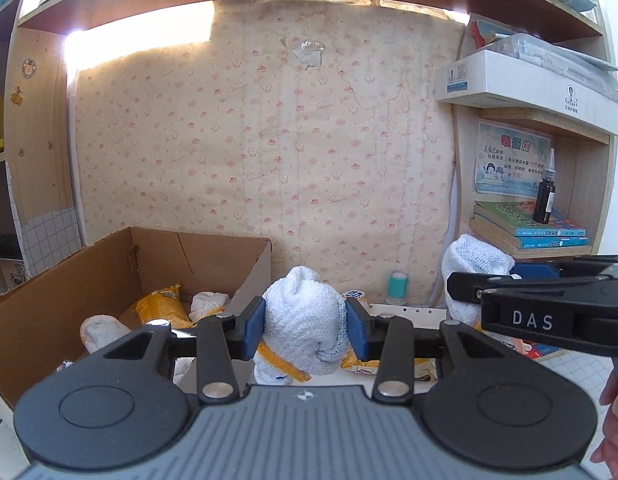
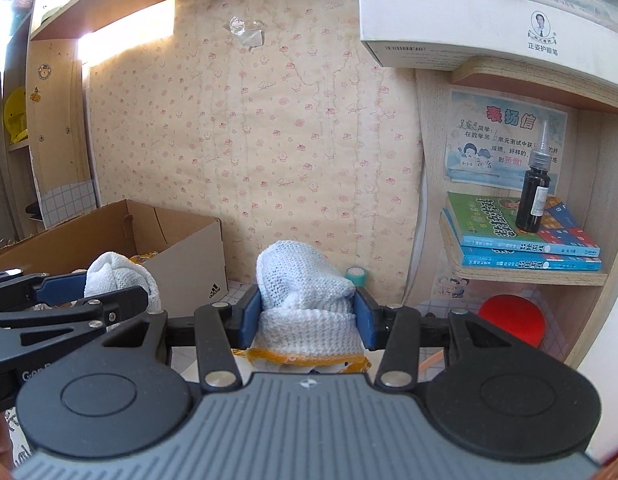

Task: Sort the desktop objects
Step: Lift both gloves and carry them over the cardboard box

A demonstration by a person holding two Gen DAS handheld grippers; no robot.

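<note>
Currently both grippers carry rolled white knit gloves above the surface. The left gripper (image 1: 305,322) has its blue fingers (image 1: 253,326) clenched on a white glove bundle (image 1: 303,312), pads pressing it from both sides; a yellow cuff band shows at the bundle's lower edge. The right gripper (image 2: 308,316) likewise grasps a second glove bundle (image 2: 305,284) between its blue pads (image 2: 365,322), yellow trim visible just beneath.

In the left wrist view the right gripper enters from the right edge, its bundle in front of the lower shelf. In the right wrist view the left gripper sits at the left edge, its bundle seen in front of the cardboard box (image 1: 61,280).

The box stands open at left on the surface. Inside lie a yellow packet (image 1: 161,306) and more white gloves (image 1: 207,302), one also near the box's front (image 1: 101,330).

Background: patterned wallpaper (image 1: 269,140); a teal roll (image 1: 398,286) by the wall; a side shelf (image 2: 529,276) holding stacked books (image 2: 521,240) with a dark dropper bottle (image 2: 534,196) upright on them. A white carton (image 2: 449,28) rests on the shelf above. A red round object (image 2: 511,312) sits under the shelf.
</note>
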